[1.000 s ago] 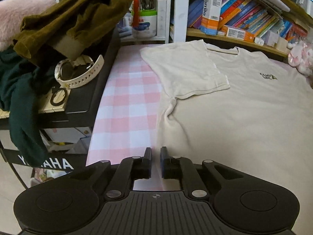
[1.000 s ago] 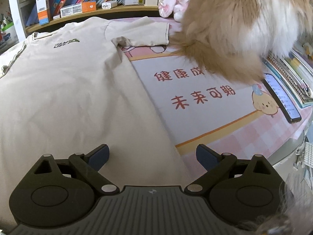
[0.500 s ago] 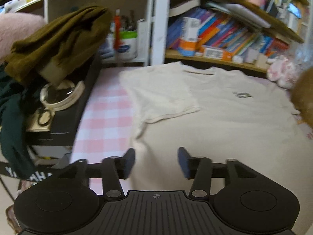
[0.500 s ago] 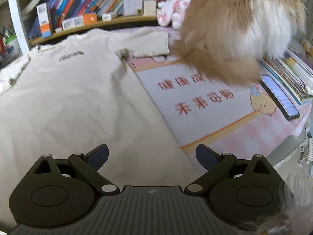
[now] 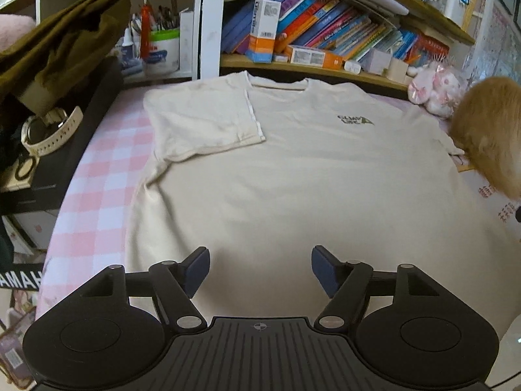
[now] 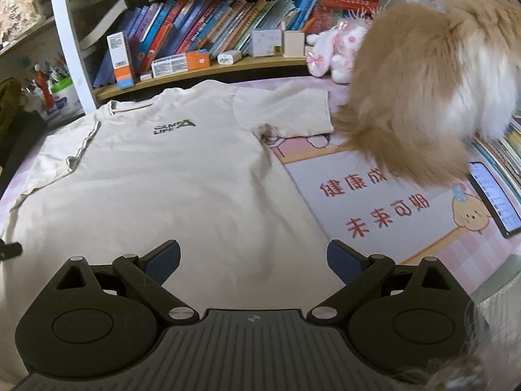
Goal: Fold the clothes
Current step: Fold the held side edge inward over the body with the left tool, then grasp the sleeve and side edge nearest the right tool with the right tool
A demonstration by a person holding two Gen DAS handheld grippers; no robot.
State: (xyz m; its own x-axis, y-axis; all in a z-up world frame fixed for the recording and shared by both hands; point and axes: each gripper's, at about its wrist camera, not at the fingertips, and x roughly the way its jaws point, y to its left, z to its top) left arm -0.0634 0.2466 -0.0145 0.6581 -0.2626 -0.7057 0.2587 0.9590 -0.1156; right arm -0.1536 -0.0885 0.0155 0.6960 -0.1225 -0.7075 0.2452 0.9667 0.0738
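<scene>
A cream T-shirt lies flat, front up, on the table, with a small dark chest logo. Its left sleeve is folded in over the chest. Its right sleeve lies spread out to the side. My left gripper is open and empty above the shirt's lower hem. My right gripper is open and empty above the shirt's lower right part. The shirt also shows in the right wrist view.
A fluffy orange cat stands on the table at the right, touching the right sleeve; it also shows in the left wrist view. A phone lies at the right edge. A bookshelf stands behind. A black keyboard with clothes and a watch stands left.
My left gripper has opened from shut and moved right and back, from the shirt's left edge to over its hem. My right gripper stayed open and pulled back a little.
</scene>
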